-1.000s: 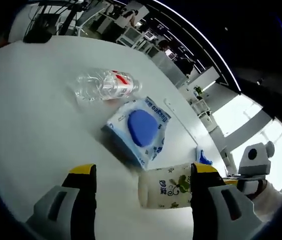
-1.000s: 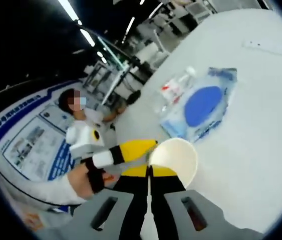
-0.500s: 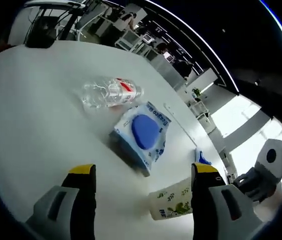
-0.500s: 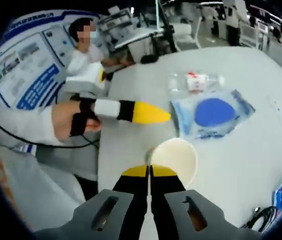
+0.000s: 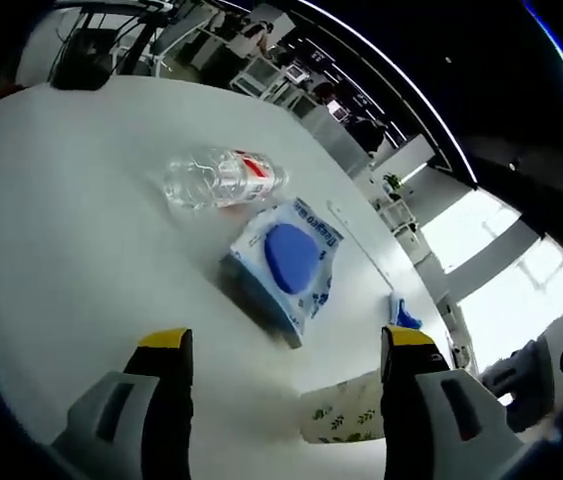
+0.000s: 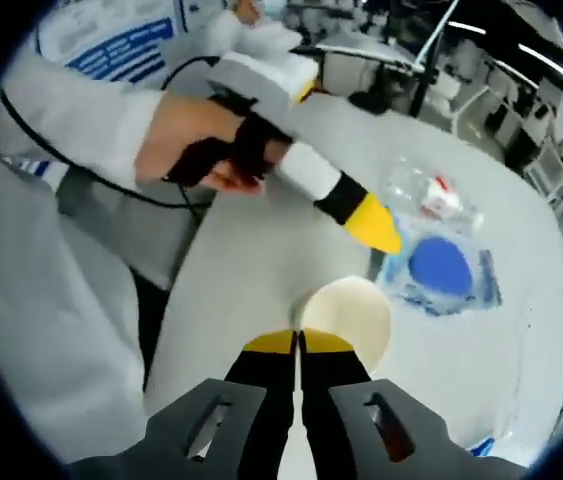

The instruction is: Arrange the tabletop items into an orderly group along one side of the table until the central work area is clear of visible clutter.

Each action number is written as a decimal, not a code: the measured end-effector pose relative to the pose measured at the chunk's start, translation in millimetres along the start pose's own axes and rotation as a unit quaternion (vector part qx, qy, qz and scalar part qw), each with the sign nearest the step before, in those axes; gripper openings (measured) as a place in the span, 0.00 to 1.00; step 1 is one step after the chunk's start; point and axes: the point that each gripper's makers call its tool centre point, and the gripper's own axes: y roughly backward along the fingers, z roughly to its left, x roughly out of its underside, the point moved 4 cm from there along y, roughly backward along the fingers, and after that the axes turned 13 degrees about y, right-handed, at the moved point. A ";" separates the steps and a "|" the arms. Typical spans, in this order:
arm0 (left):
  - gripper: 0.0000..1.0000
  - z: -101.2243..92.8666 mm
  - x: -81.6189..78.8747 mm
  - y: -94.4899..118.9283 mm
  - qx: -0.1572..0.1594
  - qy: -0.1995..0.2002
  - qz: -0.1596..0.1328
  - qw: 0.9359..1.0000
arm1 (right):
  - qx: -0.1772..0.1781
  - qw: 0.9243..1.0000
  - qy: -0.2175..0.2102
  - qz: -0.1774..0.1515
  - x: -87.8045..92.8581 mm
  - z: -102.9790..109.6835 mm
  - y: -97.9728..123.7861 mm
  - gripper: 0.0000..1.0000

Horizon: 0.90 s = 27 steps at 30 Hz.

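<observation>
The white table (image 5: 51,250) carries all the items. Three lie spread over its middle area; none is yet grouped along one edge, so most of the arranging appears to remain.

The blue-and-white wipes pack (image 5: 286,265) lies flat near the middle of the table, with the clear plastic bottle (image 5: 219,178) on its side just beyond it, close but apparently apart. In the right gripper view the same pack (image 6: 441,272) and bottle (image 6: 426,195) sit past the cup.

The paper cup (image 6: 346,318), cream with a leaf print, is clamped at its rim by the right gripper (image 6: 299,350), whose yellow-tipped jaws stand pressed together on the cup wall. In the left gripper view the cup (image 5: 344,408) shows low at the near side of the table; whether it rests on the surface cannot be told.

The left gripper (image 5: 281,350) has its jaws wide apart and holds nothing. It also appears in the right gripper view (image 6: 366,215), held in a gloved hand (image 6: 216,140) above the table.

A small blue object (image 5: 404,316) lies near the far table edge; its identity cannot be told.
</observation>
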 end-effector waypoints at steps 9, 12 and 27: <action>0.78 2.9 1.8 3.2 0.000 0.001 -0.001 1.000 | -0.011 0.994 0.105 0.030 0.2 8.8 -5.8 0.00; 0.77 4.7 1.8 4.0 -0.002 0.004 -0.001 1.000 | -0.013 0.993 0.108 0.036 -0.8 13.2 -7.5 0.00; 0.78 4.3 3.9 1.9 0.001 0.002 0.004 1.000 | -0.038 0.996 0.079 0.013 -7.9 19.0 -13.9 0.00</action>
